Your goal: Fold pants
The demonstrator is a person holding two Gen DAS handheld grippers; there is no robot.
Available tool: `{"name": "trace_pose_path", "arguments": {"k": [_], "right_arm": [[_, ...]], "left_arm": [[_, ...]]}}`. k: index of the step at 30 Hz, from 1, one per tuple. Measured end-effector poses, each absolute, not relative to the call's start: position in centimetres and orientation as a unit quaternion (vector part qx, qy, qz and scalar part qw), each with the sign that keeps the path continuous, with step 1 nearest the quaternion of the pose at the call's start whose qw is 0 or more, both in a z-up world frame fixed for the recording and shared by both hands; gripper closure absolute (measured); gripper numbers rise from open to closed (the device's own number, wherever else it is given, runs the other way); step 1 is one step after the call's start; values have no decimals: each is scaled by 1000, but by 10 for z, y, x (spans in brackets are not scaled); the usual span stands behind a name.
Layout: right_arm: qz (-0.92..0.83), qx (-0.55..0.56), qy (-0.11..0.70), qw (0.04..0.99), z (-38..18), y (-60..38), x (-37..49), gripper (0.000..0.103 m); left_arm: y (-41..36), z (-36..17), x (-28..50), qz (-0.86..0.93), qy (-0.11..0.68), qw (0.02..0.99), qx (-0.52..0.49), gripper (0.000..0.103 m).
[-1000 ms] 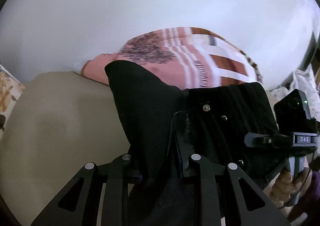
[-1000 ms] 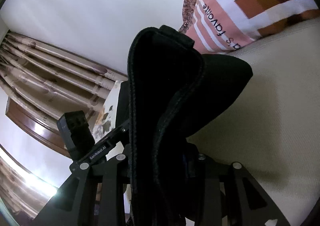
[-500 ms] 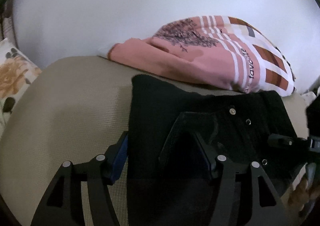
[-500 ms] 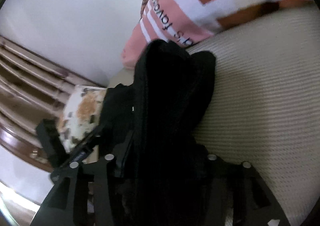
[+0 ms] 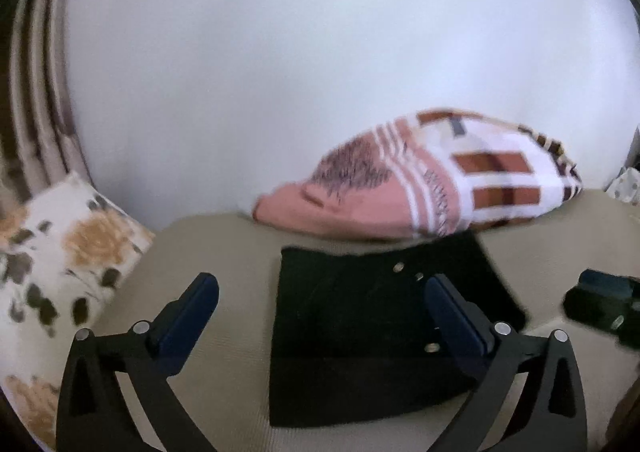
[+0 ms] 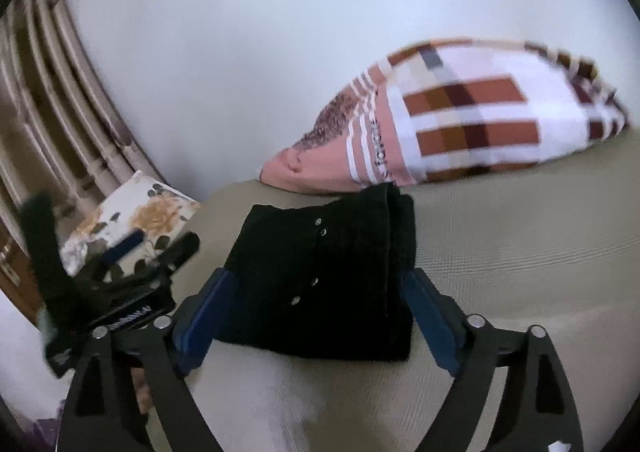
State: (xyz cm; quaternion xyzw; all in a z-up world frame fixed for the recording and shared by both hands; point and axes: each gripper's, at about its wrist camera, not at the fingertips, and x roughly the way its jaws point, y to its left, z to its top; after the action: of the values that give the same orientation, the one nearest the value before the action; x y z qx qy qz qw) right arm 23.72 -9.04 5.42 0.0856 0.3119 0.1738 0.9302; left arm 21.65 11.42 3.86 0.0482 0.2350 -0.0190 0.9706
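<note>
The black pants lie folded in a flat square on the beige mattress, snap buttons facing up, just in front of a pink checked pillow. My left gripper hangs above the near left part of the pants, its jaws opening wide and gripping nothing. In the right wrist view the pants show between the blue pads of my right gripper, whose jaws are opening too and do not press the cloth. The left gripper shows at that view's left, and the right gripper at the left wrist view's right edge.
A floral cushion sits at the mattress's left edge, with striped curtains behind it. A white wall rises behind the pillow. Bare beige mattress stretches to the right of the pants.
Both grippers let go of the black pants, opened wide and drew back and upward. The pants, held bunched a second ago, now lie flat and folded on the mattress.
</note>
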Motion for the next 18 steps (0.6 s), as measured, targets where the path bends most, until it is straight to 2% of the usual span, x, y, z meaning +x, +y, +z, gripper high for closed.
{"name": "trace_pose_path", "arguments": {"k": [8, 14, 18], "right_arm": [[168, 77, 258, 948, 100, -99, 168, 8], [173, 83, 231, 954, 122, -111, 131, 5], [176, 89, 222, 955, 130, -119, 112, 4]], "left_arm": [[103, 98, 139, -20, 188, 982, 16, 0], [112, 131, 58, 35, 44, 997, -55, 0], [139, 147, 28, 57, 54, 986, -146, 0]]}}
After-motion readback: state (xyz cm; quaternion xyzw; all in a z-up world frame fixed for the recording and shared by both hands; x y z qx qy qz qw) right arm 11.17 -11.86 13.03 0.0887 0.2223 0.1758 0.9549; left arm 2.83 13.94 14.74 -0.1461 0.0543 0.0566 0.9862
